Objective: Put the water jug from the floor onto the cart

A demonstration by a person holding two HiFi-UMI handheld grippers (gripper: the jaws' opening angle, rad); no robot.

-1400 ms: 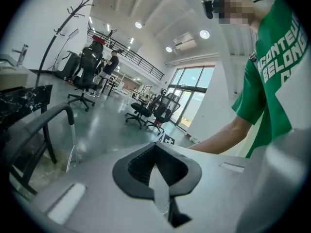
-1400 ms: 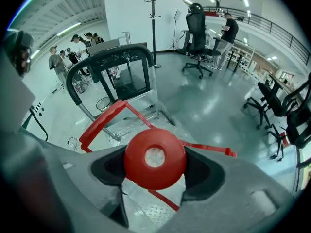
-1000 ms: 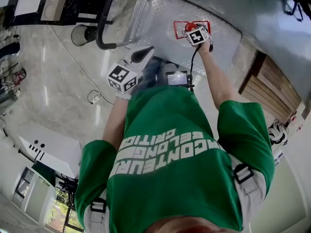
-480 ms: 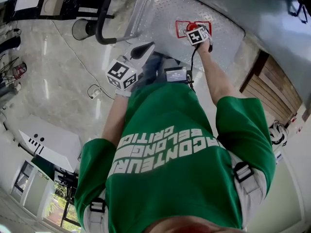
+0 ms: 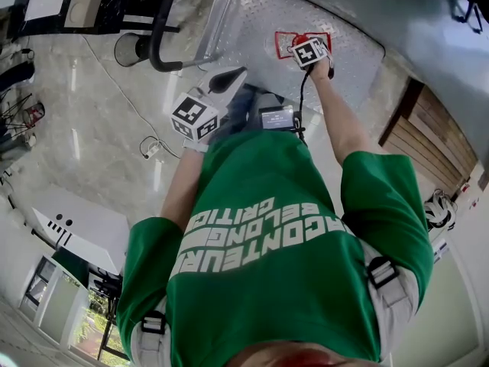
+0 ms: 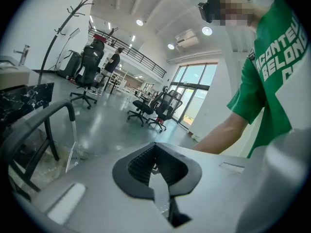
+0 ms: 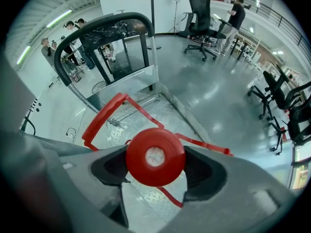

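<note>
- Marble floor point(image 5: 92, 128): pale and glossy, fills the left half of the head view. A thin cable point(image 5: 145, 147) lies on it at centre left.
- Person's green shirt point(image 5: 283, 235): takes up the lower middle of the head view. Both forearms reach toward the top of the frame.
- Cart point(image 5: 252, 21): diamond-plate metal deck at upper centre of the head view. Its black push handle point(image 5: 157, 40) is at the deck's left end. In the right gripper view the same handle point(image 7: 102, 25) arches across the upper left, with the deck below it.
- Water jug point(image 5: 284, 43): sits over the cart deck at upper centre-right of the head view and shows only as red parts. The body itself cannot be made out, and whether the base rests on the plate cannot be told.
- Red carry handle point(image 7: 103, 116): angular frame, spreads left and right of the cap against the deck.
- Red cap point(image 7: 155, 157): round, at lower centre of the right gripper view.
- Right tool point(image 5: 306, 49): pinches the red cap, one black pad on each side of it.
- Left tool point(image 5: 224, 80): left of the jug and apart from it, above the deck's near edge. Its pads meet at the tips with nothing between them.
</note>
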